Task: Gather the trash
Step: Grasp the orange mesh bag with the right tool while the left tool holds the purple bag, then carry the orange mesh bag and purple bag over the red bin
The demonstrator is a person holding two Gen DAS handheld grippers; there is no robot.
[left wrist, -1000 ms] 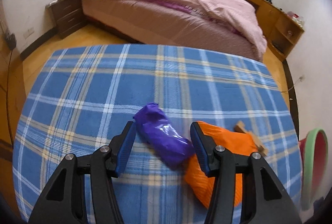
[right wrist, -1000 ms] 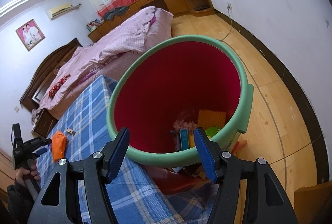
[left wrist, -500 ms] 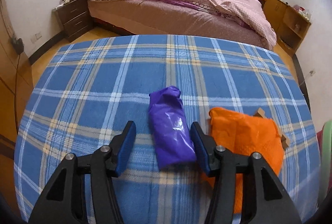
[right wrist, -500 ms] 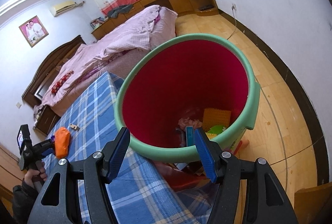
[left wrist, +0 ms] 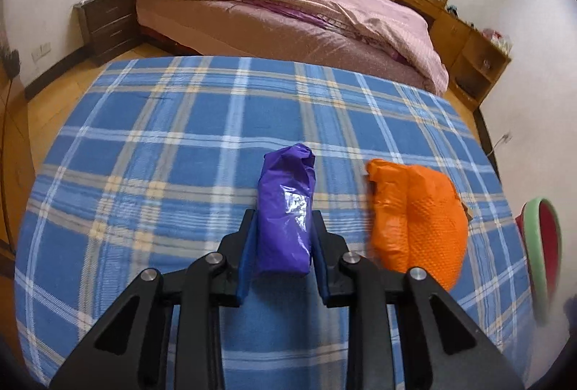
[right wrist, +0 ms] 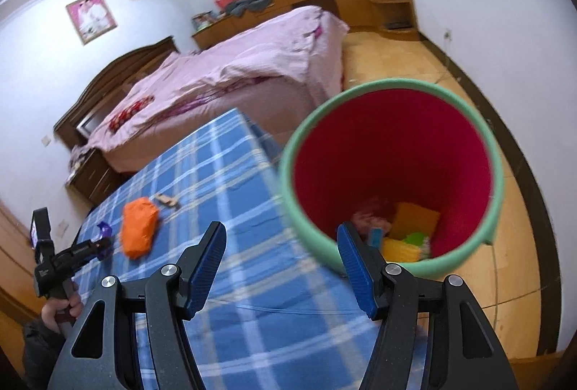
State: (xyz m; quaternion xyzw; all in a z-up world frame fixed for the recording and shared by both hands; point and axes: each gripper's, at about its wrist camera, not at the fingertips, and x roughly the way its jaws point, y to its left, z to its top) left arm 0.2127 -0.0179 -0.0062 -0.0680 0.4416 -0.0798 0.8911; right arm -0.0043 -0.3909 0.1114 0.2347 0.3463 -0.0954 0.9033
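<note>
A big table (left wrist: pixel 144 173) with a blue check cloth fills the near part of the room, and a pink bed (left wrist: pixel 288 18) stands on its far side. The red bin (right wrist: pixel 396 173) with the green rim sits on the floor just off the table's right edge, so trash only has a short way to go. It already has some bits at the bottom.

On the cloth, the orange bag (left wrist: pixel 418 220) lies to the right, near that edge. A small wood scrap (right wrist: pixel 166 199) lies just past it. The purple bag (left wrist: pixel 286 209) lies left of the orange one, with a gap of cloth between them.

The left gripper (left wrist: pixel 285 238) has just been closing and now squeezes the purple bag from both sides, likely to lift it. The far and left parts of the table are bare, so there is room to swing.

The right gripper (right wrist: pixel 281 267) is spread apart with nothing in it, up near the bin's rim.
</note>
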